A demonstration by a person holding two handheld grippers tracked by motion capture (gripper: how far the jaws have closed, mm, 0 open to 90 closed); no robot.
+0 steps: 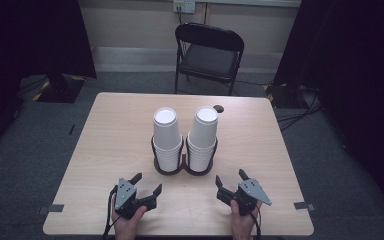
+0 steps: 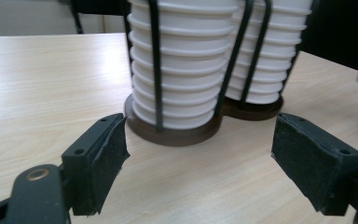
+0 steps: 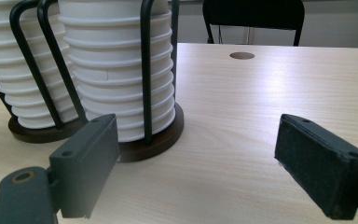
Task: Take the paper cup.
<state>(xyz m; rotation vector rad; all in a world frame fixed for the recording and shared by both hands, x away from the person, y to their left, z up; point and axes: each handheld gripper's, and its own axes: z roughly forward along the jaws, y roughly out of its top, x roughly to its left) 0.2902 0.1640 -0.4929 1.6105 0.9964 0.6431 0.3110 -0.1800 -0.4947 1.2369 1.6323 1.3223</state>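
I hold my left gripper (image 1: 148,183) and my right gripper (image 1: 230,179) low over the bench (image 1: 110,130), near its front edge, one toward each front corner. On both, the fingers stand apart with nothing between them. Between and just beyond them, about midway across the bench, stand two stacks of white paper cups, the left stack (image 1: 167,136) and the right stack (image 1: 203,135), side by side in a dark double holder (image 1: 182,169) with thin black uprights. Neither gripper touches the cups or the holder. A black chair (image 1: 207,55) stands behind the far edge.
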